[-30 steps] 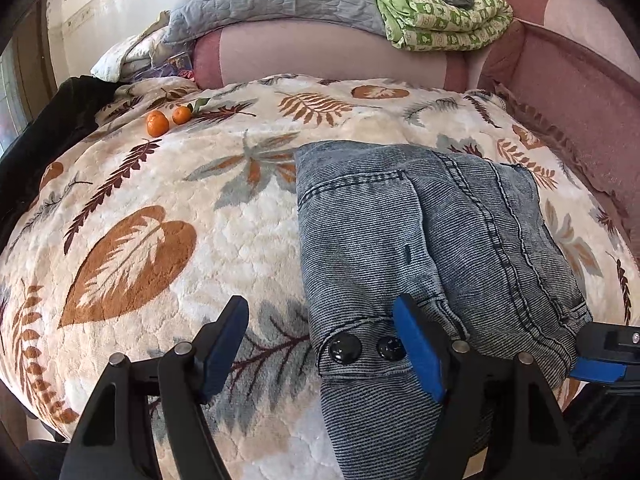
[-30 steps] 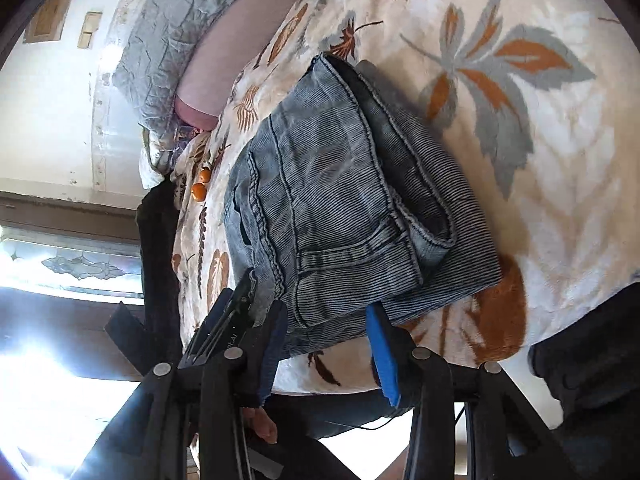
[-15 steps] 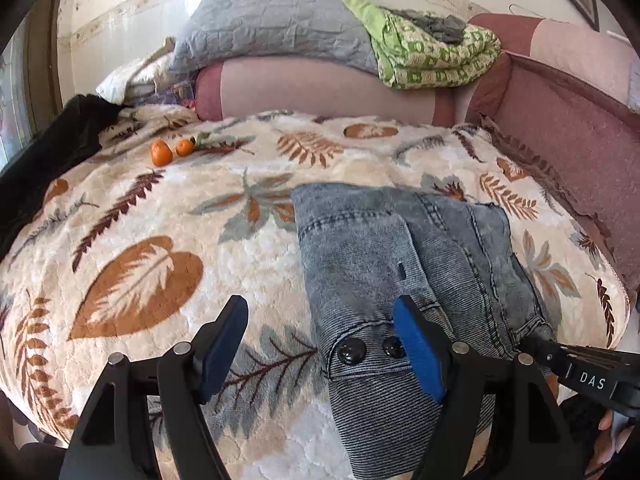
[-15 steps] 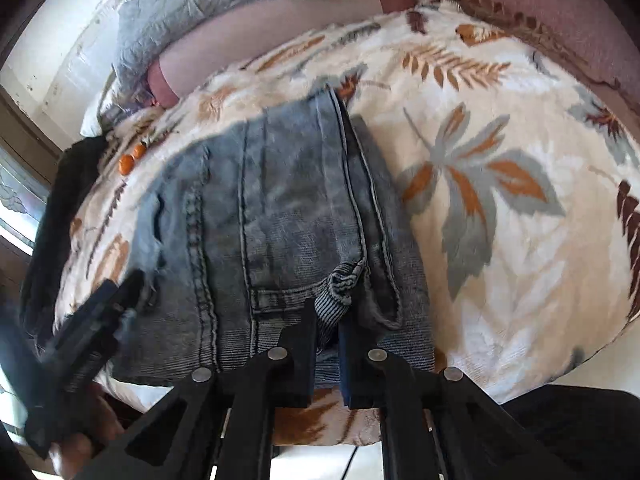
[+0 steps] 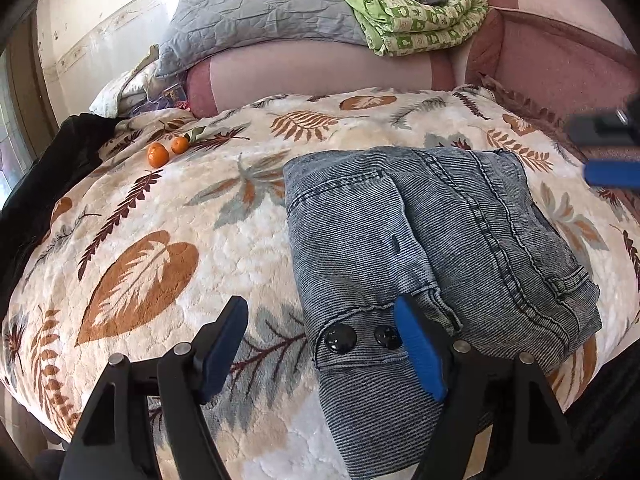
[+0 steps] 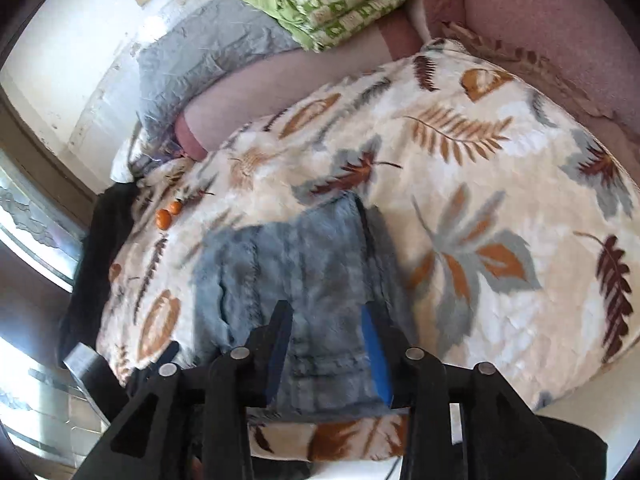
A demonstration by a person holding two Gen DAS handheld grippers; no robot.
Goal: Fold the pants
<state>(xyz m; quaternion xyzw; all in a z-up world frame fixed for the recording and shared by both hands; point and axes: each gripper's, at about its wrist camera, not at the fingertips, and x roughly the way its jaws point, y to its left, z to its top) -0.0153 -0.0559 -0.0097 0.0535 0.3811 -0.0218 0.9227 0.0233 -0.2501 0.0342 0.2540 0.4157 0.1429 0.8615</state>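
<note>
Pants point(image 5: 432, 240) of blue-grey denim lie folded into a compact bundle on the near right part of the leaf-patterned blanket point(image 5: 160, 240), close to the bed's front edge, with the two dark buttons point(image 5: 340, 338) of the waistband turned towards me. I judge the folding all but finished: the bundle sits flat and squared, and nothing grips it. My left gripper point(image 5: 320, 348) hovers low at the waistband end with its jaws spread wide, one blue pad over the denim and the other over bare blanket, so it holds nothing; I keep it there, I think, to press or tidy that edge if it springs up. My right gripper point(image 6: 326, 356) is likewise parted and empty above the bundle, though its view is blurred. Two small oranges point(image 5: 166, 151) rest well apart at the far left, and a grey pillow point(image 5: 256, 12) and green quilt point(image 5: 416, 16) sit on the headboard beyond.
</note>
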